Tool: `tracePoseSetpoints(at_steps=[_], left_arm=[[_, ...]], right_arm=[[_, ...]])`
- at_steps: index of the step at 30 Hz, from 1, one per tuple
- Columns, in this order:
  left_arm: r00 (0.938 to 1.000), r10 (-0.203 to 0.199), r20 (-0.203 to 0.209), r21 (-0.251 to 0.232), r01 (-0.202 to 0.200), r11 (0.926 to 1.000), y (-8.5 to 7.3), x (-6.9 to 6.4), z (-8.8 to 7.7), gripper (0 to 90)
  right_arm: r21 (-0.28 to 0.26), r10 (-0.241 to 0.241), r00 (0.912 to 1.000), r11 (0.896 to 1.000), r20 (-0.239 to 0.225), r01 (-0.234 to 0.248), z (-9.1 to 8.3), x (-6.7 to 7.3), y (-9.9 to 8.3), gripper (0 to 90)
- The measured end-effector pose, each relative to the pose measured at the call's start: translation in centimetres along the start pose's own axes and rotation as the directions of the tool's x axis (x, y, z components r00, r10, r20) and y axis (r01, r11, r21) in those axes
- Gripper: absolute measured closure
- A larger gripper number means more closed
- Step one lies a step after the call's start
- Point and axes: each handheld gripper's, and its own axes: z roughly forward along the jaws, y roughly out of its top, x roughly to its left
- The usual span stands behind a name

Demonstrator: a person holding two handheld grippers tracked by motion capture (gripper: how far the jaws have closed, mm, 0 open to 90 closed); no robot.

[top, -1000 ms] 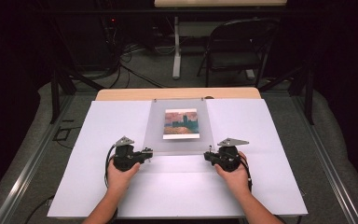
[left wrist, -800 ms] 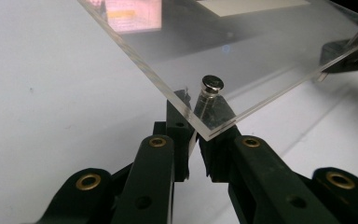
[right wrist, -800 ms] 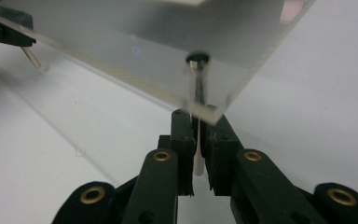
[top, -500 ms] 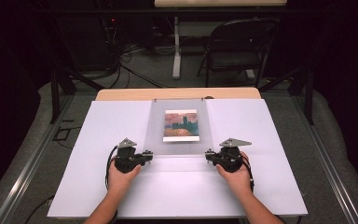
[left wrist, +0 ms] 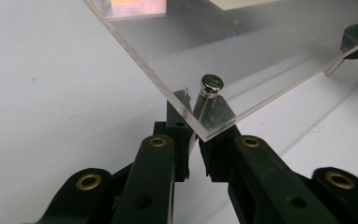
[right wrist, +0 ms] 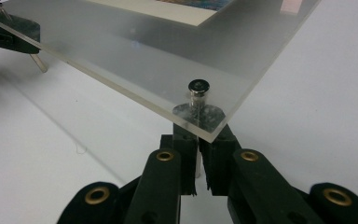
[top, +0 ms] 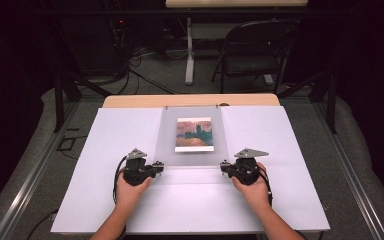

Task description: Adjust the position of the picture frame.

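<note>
A clear, thick acrylic sheet (top: 190,135) with square corners lies over a small painted picture (top: 194,134) on the smooth white tabletop (top: 280,145). At the sheet's near left corner, the left tool (top: 156,166) is clamped on a shiny metal peg (left wrist: 210,91) under that corner; the left gripper view shows its round flat cap above the sheet. The right tool (top: 225,166) grips a matching peg (right wrist: 198,93) at the sheet's near right corner. Both hands (top: 130,187) rest low, tools pointing inward toward the sheet.
</note>
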Motion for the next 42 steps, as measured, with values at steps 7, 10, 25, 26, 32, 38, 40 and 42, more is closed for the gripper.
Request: tracePoseSetpoints(at_steps=[7,10,25,26,32,38,40,42], left_arm=[[1.0,-0.004,0.002,-0.002,0.004,1.0,-0.3,-0.1,-0.3,82.5],[1.0,-0.005,0.0,-0.003,0.005,1.0,-0.3,-0.1,-0.3,82.5],[0.9999,-0.012,0.0,-0.048,0.012,0.9988,-1.0,0.0,-1.1,56.5],[0.9999,-0.01,-0.003,-0.048,0.01,0.9988,-1.1,0.1,-1.1,52.9],[0.9994,0.016,-0.029,-0.077,-0.018,0.9969,-1.5,0.0,-1.8,40.4],[0.9988,0.047,-0.015,-0.076,-0.048,0.996,-2.0,-0.6,-2.4,36.0],[0.9981,0.06,-0.015,-0.075,-0.061,0.9954,-2.1,-0.9,-2.9,35.4],[0.9978,0.065,-0.011,-0.084,-0.066,0.9943,-2.2,-1.1,-3.2,35.2]], right_arm=[[0.005,0.003,0.9999,1.0,-0.012,-0.003,-0.2,0.3,-0.1,84.8],[0.007,0.0,1.0,1.0,-0.009,0.0,-0.2,0.3,-0.2,84.7],[-0.011,-0.014,0.9999,1.0,-0.005,0.014,-0.2,1.0,-0.6,62.8],[-0.01,-0.019,0.9998,1.0,-0.001,0.019,-0.1,1.1,-0.7,61.3],[-0.028,-0.047,0.9983,0.998,0.035,0.048,-0.4,1.2,-1.1,45.2],[-0.02,-0.053,0.9974,0.998,0.049,0.054,-1.3,1.5,-1.4,37.0],[-0.013,-0.062,0.9968,0.998,0.049,0.063,-1.7,1.8,-1.8,36.5],[-0.01,-0.069,0.9967,0.998,0.042,0.069,-2.2,2.1,-2.2,36.7]])
